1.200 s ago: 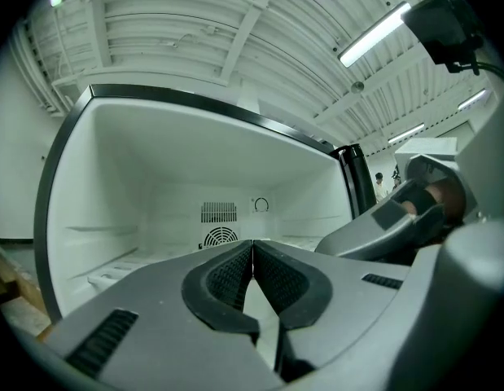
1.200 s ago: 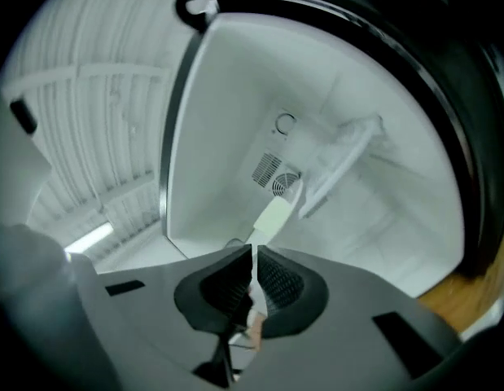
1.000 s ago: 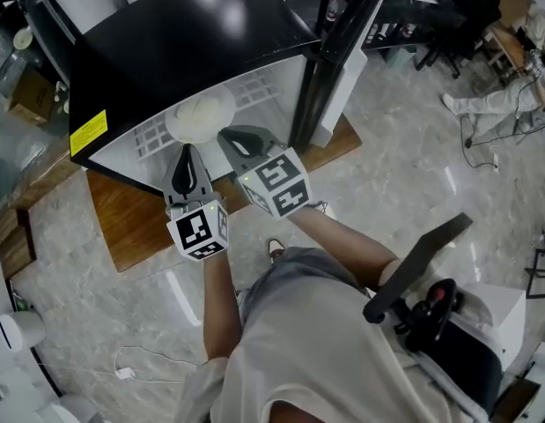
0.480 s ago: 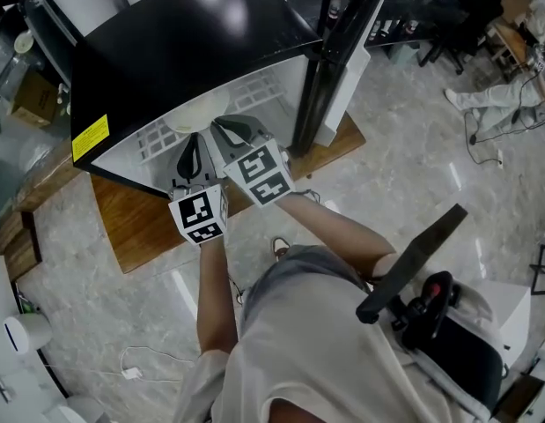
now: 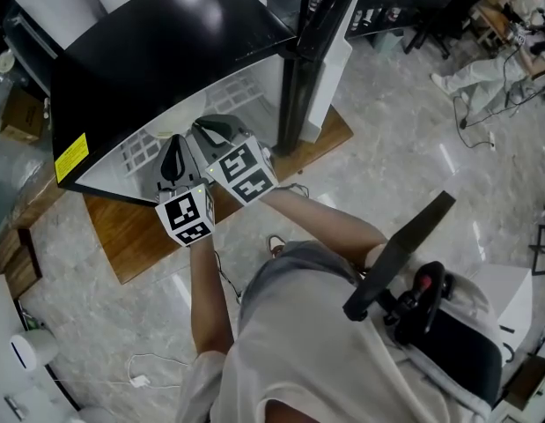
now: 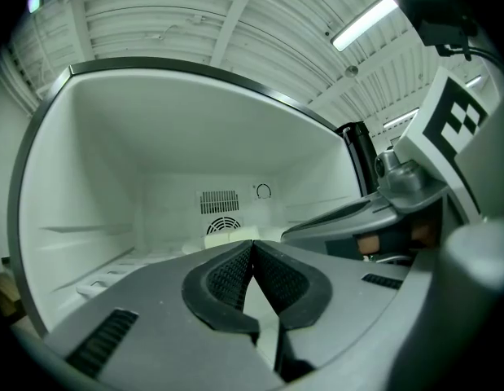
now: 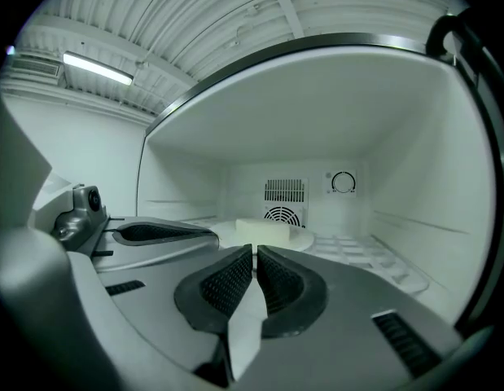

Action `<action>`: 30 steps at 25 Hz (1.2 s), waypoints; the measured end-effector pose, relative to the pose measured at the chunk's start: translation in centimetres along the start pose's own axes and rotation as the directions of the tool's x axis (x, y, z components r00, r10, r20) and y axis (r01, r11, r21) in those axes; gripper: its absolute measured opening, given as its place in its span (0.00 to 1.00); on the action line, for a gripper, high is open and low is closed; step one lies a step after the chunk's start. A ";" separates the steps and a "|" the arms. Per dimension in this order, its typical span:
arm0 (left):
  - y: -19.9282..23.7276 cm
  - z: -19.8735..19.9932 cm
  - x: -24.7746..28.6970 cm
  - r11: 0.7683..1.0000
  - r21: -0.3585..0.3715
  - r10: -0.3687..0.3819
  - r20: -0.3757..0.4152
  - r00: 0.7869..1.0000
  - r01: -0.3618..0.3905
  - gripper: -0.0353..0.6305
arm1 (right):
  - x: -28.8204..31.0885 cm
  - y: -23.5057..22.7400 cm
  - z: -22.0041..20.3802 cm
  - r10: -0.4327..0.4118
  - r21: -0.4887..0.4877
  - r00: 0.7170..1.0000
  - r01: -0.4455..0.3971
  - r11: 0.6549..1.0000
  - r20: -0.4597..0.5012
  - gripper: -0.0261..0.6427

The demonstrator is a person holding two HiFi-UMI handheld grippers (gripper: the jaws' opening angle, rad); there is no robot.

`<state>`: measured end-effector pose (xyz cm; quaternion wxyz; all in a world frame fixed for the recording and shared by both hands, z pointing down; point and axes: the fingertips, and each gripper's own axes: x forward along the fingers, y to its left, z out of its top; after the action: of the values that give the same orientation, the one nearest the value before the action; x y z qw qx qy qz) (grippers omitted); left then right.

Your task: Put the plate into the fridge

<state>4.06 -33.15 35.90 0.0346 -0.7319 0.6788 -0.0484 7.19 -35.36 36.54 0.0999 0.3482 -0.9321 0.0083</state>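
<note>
Two grippers are holding a round white plate (image 7: 308,236) inside the black, white-lined fridge (image 5: 166,51).
The left gripper (image 6: 252,249) and right gripper (image 7: 255,255) are each clenching its near rim. The plate is lying low over the white grid shelf (image 7: 374,259), carrying a pale block (image 7: 264,230).

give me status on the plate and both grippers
Left hand-held gripper shut on plate rim; right hand-held gripper same. The plate is inside fridge, over shelf. Nothing blocking ahead.
</note>
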 end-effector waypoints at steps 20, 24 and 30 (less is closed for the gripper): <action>-2.8 1.0 -12.2 0.990 -0.141 -0.024 -0.016 1.000 0.022 0.08 | -11.8 8.5 0.2 0.002 0.040 1.000 -0.001 0.999 -0.010 0.06; -3.1 1.9 -16.2 0.990 -0.128 -0.053 -0.014 0.998 0.051 0.08 | -15.1 11.0 1.3 -0.040 0.047 0.999 0.039 0.998 0.018 0.06; -3.2 3.3 -22.9 0.989 -0.122 -0.082 -0.011 0.997 0.080 0.08 | -19.8 15.9 2.4 -0.073 0.069 0.997 0.070 0.995 0.031 0.06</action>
<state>5.95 -10.12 32.46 -0.0174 -0.7591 0.6506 -0.0141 11.03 -10.71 31.25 0.0727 0.3846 -0.9197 0.0306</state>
